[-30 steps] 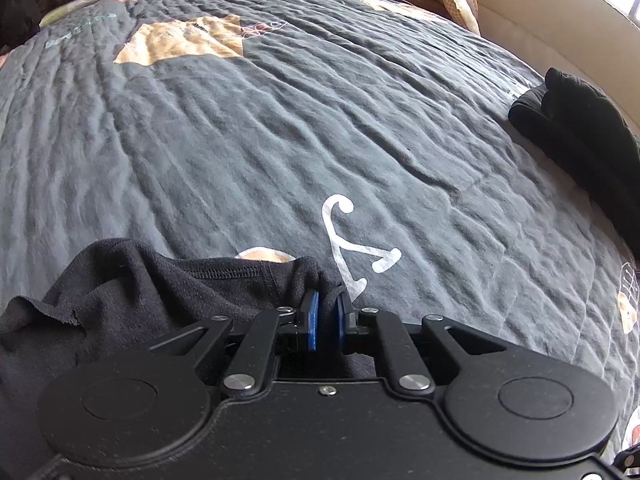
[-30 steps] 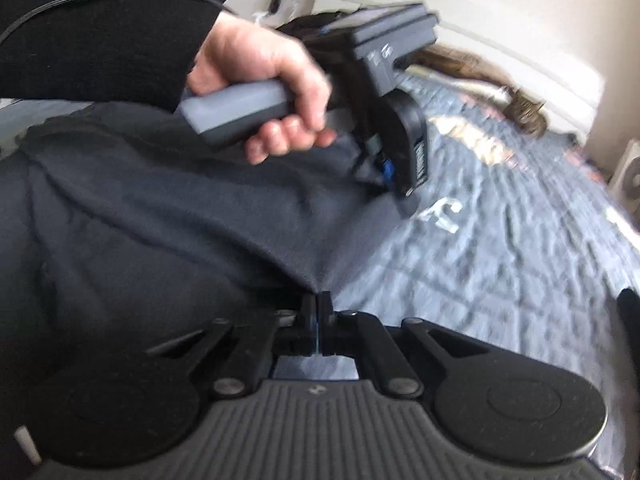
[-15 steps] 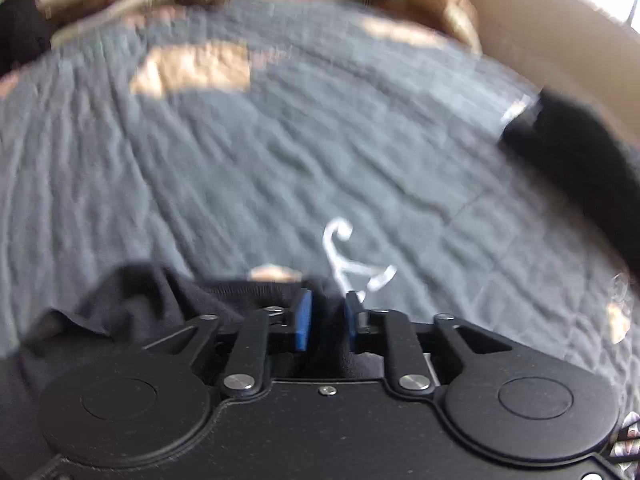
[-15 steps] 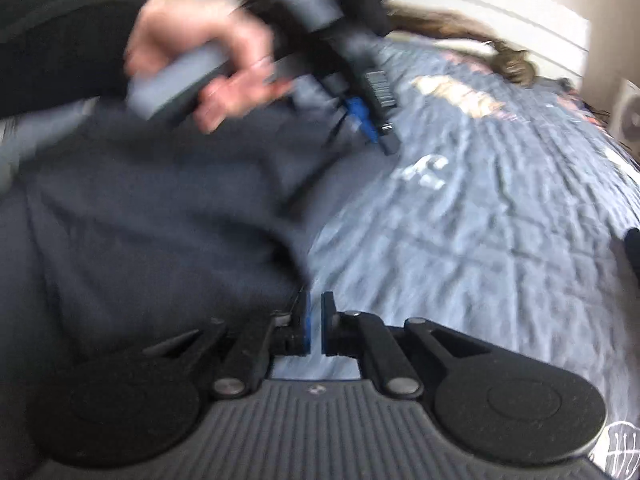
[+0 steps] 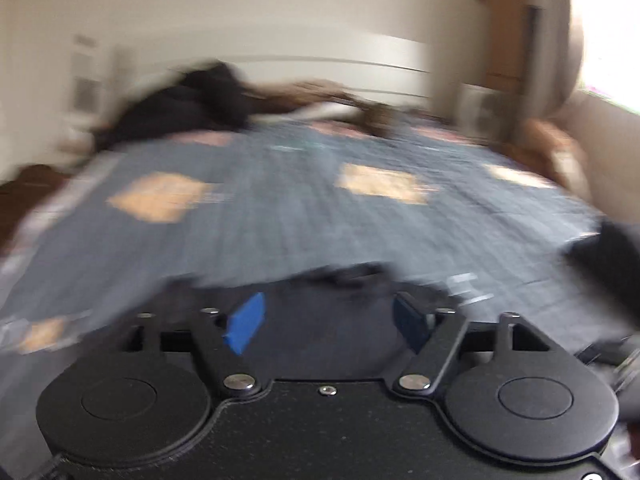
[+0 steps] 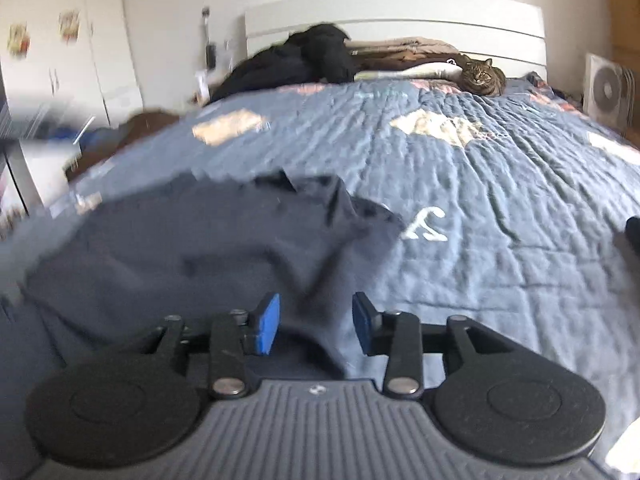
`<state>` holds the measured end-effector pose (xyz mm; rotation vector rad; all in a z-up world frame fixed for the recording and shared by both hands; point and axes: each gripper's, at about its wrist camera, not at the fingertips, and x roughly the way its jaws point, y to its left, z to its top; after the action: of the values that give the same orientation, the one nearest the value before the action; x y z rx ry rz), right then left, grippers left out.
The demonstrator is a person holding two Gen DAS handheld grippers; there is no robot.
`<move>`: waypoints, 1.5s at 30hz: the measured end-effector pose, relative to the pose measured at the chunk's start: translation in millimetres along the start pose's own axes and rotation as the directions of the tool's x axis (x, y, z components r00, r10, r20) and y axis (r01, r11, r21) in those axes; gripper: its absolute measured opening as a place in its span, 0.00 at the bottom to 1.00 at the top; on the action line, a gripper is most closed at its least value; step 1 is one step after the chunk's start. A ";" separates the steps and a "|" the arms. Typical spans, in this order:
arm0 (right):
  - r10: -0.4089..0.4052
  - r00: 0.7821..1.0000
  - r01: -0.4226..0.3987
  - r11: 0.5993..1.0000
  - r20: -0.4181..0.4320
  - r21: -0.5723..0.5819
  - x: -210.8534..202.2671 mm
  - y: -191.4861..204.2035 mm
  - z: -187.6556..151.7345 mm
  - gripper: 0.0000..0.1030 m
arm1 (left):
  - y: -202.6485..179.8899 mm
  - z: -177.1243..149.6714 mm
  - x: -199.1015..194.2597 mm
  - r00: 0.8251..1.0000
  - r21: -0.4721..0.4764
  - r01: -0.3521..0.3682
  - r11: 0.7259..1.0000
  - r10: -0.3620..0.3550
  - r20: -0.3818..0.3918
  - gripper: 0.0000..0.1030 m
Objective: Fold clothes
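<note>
In the left wrist view, heavily blurred, the left gripper (image 5: pixel 328 322) has its blue pads spread wide apart with nothing between them; the dark garment (image 5: pixel 320 300) lies just ahead of and under the fingers, its far edge ragged against the grey-blue quilt (image 5: pixel 280 224). Beyond that edge the quilt runs bare up to a dark clothes heap (image 5: pixel 188 108) by the white headboard (image 5: pixel 320 64); another dark item (image 5: pixel 608 256) sits at the right margin. In the right wrist view, sharper, the right gripper (image 6: pixel 316 324) also stands parted and empty above the garment (image 6: pixel 192 248), which lies rumpled on the quilt's (image 6: pixel 500 200) left half. A white printed mark (image 6: pixel 426 226), not readable as writing, lies just beside its right edge. Only this view shows a tabby cat (image 6: pixel 482 76) near the headboard (image 6: pixel 400 20) and a fan (image 6: pixel 608 88) at right.
</note>
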<state>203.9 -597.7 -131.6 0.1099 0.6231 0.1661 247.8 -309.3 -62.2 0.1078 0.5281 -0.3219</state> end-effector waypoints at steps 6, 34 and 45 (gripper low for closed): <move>0.008 1.000 -0.008 0.997 0.003 0.078 1.9 16.3 10.6 0.50 | 46.5 -54.2 -37.5 0.988 -0.159 -0.144 0.977 0.133 -0.076 0.73; -0.032 0.997 0.044 0.981 -0.068 0.191 29.2 50.7 2.6 0.50 | 179.9 -108.9 -18.1 0.928 -0.319 -0.283 0.904 0.174 -0.330 0.59; 0.087 0.995 -0.075 0.970 -0.040 0.229 31.4 97.4 12.2 0.50 | 185.5 -117.4 -5.7 0.940 -0.416 -0.228 0.880 0.088 -0.329 0.29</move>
<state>224.4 -496.9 -124.9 0.3538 0.6869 0.1766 248.1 -111.1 -156.7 -0.2545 0.8816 -0.0112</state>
